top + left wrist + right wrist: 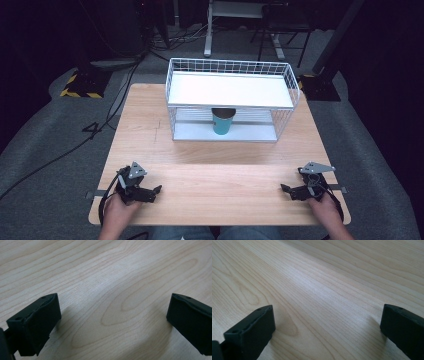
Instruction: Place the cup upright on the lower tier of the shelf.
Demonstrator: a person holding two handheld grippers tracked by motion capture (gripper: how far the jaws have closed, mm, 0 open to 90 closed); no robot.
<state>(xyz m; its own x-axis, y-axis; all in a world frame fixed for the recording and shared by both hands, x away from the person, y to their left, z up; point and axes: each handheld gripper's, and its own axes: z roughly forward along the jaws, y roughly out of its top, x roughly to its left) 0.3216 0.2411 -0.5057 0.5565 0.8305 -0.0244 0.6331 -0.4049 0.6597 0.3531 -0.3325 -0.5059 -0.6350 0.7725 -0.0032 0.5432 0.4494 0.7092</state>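
Both hands rest at the near edge of the wooden table (215,150), each holding a black two-jaw gripper. On the person's left, the left gripper (156,190) lies low over the near left corner, its jaws pointing inward toward the table's middle. In the left gripper view its jaws stand spread wide, one at each lower corner, with bare wood grain between them and nothing held. On the person's right, the right gripper (284,189) sits near the near right corner, likewise pointing inward. The right gripper view shows its jaws also spread wide, with bare wood between them and no object in their gap.

A teal cup (222,121) stands upright on the lower shelf of the white wire rack (172,80), roughly at the centre of that shelf, beneath the white upper tray. The rack occupies the far half of the table. The cup is well apart from both grippers, lying beyond them and about midway between them across the table's width. Neither set of fingers touches the cup or the rack. A broad strip of bare tabletop separates the grippers from the rack's front edge.
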